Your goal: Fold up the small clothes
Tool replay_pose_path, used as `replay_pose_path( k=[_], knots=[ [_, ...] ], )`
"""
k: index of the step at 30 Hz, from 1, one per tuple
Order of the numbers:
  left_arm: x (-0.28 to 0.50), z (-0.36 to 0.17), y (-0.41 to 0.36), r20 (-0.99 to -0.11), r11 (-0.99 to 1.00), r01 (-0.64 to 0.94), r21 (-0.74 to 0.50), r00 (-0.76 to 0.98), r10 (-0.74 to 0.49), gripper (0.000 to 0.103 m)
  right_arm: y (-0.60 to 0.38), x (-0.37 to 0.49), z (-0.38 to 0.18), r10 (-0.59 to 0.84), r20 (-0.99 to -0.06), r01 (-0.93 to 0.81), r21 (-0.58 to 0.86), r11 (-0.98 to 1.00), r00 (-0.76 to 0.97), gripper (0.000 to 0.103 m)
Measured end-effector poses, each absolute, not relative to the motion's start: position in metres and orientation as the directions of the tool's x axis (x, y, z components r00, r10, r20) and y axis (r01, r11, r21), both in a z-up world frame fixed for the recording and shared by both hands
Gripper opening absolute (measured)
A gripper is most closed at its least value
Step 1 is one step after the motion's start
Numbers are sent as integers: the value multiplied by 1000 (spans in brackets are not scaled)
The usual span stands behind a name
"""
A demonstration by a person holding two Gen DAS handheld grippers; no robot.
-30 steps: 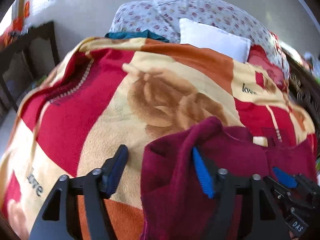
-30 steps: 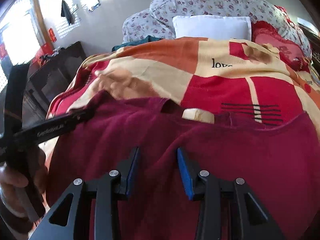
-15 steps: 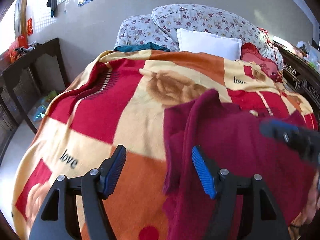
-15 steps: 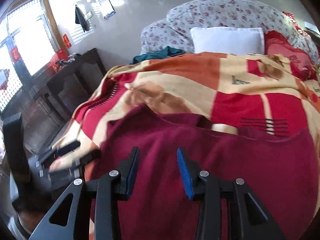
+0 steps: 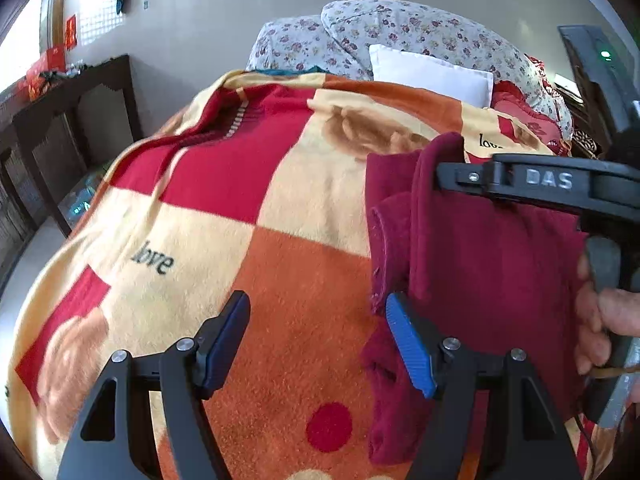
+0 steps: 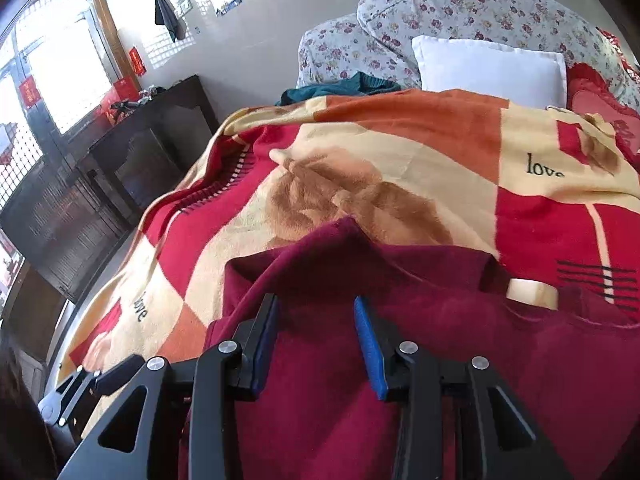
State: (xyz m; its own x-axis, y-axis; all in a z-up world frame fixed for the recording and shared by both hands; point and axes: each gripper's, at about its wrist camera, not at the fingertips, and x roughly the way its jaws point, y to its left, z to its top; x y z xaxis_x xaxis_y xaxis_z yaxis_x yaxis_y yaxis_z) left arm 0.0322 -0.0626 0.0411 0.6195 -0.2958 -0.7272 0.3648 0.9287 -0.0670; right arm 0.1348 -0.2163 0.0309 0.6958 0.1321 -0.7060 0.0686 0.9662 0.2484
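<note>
The left gripper (image 5: 318,340) sits at the bottom centre of its own view with its fingers (image 5: 410,346) spread wide and nothing between them but bare blanket (image 5: 208,220); the blue pad on the right side lies just at the edge of the maroon garment (image 5: 480,264) without pinching it. In the right wrist view the same tool shows only as a dark tip low at the left edge.

The right gripper (image 6: 316,340) fills the bottom centre of its view, its fingers (image 6: 370,348) partly spread and hovering over the maroon cloth — whether the pads touch the fabric I cannot tell, and no fold is caught between them. From the left wrist view this gripper reaches in from the right edge, one long black finger crossing the upper part of the garment, and the person's right hand (image 5: 604,320) wraps its handle at the right of the frame.

The garment lies on the bed, on the checked red, orange and cream blanket printed with "love" — in the right half of the left wrist view, across the lower half of the right wrist view, with its left side doubled over in a thick fold and a pale label (image 6: 532,292) showing at the neckline. Beyond it, at the top of both frames, a white pillow (image 6: 488,72) leans on a flowered quilt (image 6: 460,4), with a teal cloth (image 6: 344,88) to their left. A dark wooden cabinet (image 6: 132,152) stands at the left.
</note>
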Motion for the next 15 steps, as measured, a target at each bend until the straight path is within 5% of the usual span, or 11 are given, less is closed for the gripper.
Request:
replay_pose_path(
  k=[15],
  knots=[
    [28, 30, -62, -706, 947, 320, -37, 662, -252, 76, -213, 143, 17, 109, -703, 78, 229, 970, 702, 44]
  ],
)
